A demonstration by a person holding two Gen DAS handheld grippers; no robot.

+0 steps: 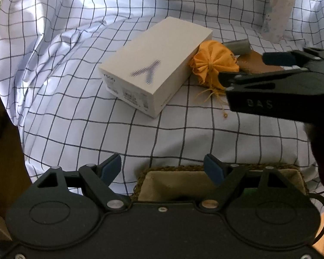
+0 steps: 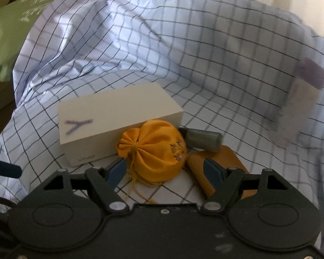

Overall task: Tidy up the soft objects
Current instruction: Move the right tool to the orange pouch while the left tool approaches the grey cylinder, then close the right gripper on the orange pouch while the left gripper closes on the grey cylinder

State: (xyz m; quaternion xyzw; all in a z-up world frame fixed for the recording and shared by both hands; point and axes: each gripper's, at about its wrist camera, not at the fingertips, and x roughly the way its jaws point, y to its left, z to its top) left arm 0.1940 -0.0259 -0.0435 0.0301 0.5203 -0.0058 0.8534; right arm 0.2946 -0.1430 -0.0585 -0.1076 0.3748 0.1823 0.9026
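Two grippers are shown over a checked cloth (image 1: 183, 133). The right gripper (image 2: 165, 170) is held apart around the orange pouch (image 2: 153, 149), its pads not touching; the left gripper (image 1: 162, 168) is held apart, empty, above a basket (image 1: 179, 183) partly hidden. The pouch is pressed against a white box (image 2: 110, 116); a blurred cup (image 2: 300, 95) is cut off.

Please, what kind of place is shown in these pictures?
Probably a bedroom at home, on a bed. The surface is a soft, wrinkled checked sheet, a green cushion or pillow lies at its edge, and household items such as a white box and orange drawstring pouch lie on it.
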